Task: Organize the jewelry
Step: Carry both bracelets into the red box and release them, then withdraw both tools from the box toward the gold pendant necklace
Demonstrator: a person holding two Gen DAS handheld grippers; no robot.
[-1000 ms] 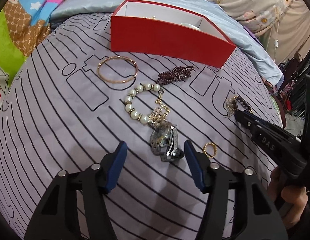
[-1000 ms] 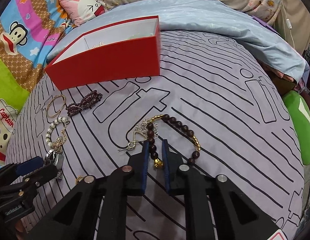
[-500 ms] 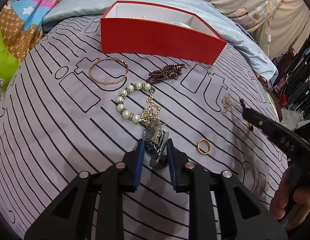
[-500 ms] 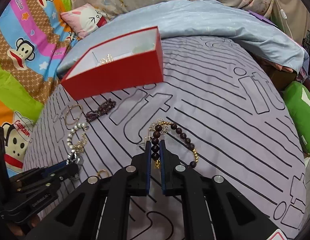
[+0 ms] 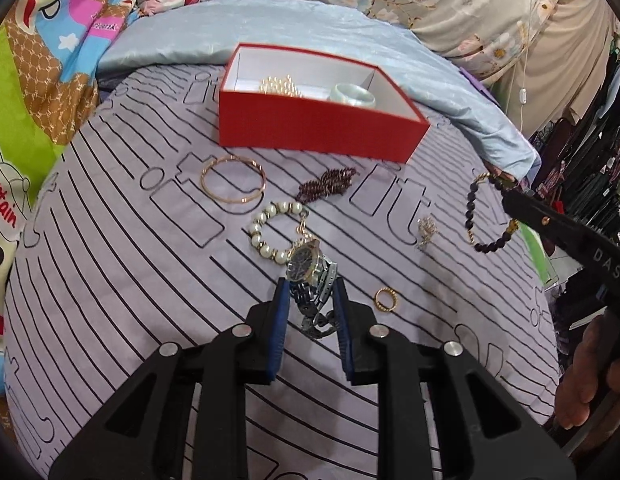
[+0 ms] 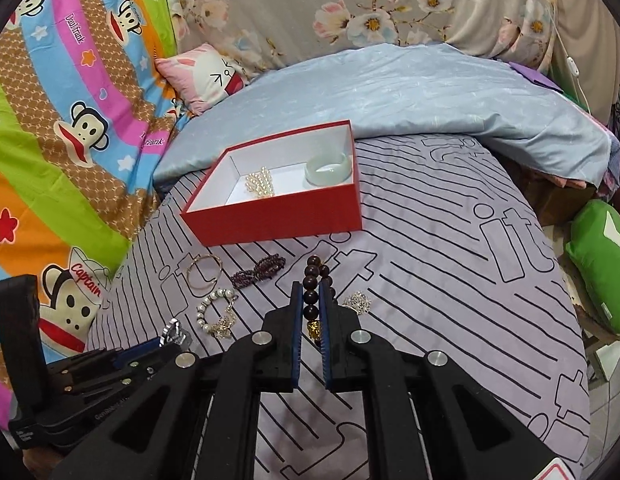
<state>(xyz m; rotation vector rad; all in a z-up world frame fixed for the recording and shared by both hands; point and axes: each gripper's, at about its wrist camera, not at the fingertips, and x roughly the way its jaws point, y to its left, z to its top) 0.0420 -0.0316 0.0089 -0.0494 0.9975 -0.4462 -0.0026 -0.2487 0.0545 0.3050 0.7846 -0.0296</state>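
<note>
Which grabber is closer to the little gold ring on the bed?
Left. The left gripper, shut on the watch, is just beside the gold ring. The right gripper is farther off, holding the dark bead bracelet up.

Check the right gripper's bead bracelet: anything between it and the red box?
Nothing visible blocks it. The dark bead bracelet hangs lifted in the right gripper; the red box is open-topped, and only the garnet strand lies flat below.
</note>
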